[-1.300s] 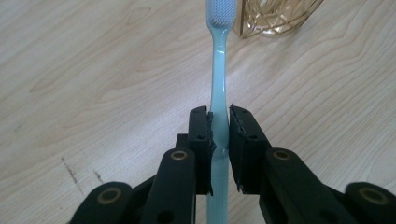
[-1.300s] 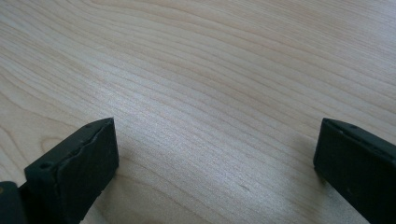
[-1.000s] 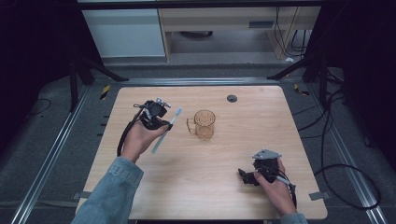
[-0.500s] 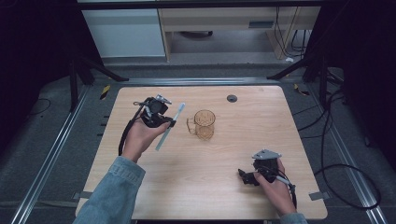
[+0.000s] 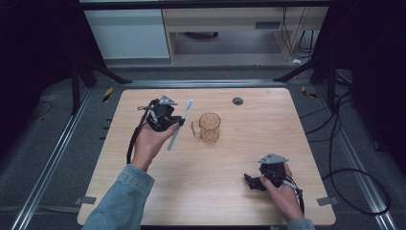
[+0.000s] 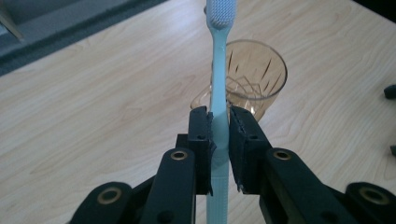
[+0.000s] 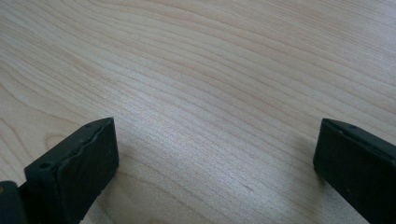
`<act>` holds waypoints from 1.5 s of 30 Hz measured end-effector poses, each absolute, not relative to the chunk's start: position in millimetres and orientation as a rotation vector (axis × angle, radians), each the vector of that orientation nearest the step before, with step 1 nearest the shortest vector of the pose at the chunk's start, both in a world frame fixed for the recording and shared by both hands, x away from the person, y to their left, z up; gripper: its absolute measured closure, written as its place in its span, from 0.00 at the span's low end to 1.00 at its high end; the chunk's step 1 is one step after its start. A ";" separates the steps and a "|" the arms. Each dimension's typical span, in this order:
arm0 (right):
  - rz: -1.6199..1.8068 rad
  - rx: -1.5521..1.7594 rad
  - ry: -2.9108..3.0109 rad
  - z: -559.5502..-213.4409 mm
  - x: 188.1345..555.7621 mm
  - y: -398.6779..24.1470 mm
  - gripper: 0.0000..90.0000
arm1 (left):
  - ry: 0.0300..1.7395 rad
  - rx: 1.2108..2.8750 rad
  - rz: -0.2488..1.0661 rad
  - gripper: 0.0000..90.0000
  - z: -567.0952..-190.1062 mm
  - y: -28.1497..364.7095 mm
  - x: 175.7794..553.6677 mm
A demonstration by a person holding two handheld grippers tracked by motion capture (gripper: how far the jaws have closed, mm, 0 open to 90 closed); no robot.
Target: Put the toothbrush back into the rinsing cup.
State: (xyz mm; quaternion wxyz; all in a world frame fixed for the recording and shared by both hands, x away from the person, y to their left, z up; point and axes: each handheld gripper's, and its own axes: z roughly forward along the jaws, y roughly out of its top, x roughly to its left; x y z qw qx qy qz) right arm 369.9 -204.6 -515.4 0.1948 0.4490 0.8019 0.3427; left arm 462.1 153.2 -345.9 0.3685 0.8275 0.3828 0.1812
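left gripper clamped on a toothbrush beside the glass mug

the left gripper (image 5: 178, 121) sits over the left half of the tabletop (image 5: 143, 191), held in the person's left hand (image 5: 148, 143); its jaws are closed tight on the handle of a pale blue toothbrush (image 5: 180, 125), gripping it near mid-length; in the left gripper view the left gripper (image 6: 220, 135) has the toothbrush (image 6: 218, 93) rising straight up between the jaws, white bristle head at the far end; the toothbrush is lifted off the tabletop, slanting from near-left to far-right in the high view; just right of it stands an amber cut-glass mug (image 5: 209, 127), upright, handle toward the left gripper; in the left gripper view the mug (image 6: 257, 74) lies right behind the toothbrush stem; the right gripper (image 5: 253, 182) rests low at the near right of the tabletop, in the person's right hand (image 5: 282, 191), well apart from the mug; in the right gripper view its jaws stand wide apart with only bare wood between them; a small dark round disc (image 5: 238, 100) lies near the far edge.
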 end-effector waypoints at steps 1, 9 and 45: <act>0.958 1.256 2.248 -515.5 370.0 -204.7 0.01 | 0.976 2.123 0.482 0.88 -346.0 151.2 461.4; 0.961 1.247 2.255 -515.5 370.1 -204.7 0.00 | 0.952 2.048 0.556 0.88 -341.7 147.8 456.9; 0.967 1.229 2.277 -515.2 370.9 -204.4 0.00 | 0.951 1.759 0.658 0.88 -337.4 142.1 453.9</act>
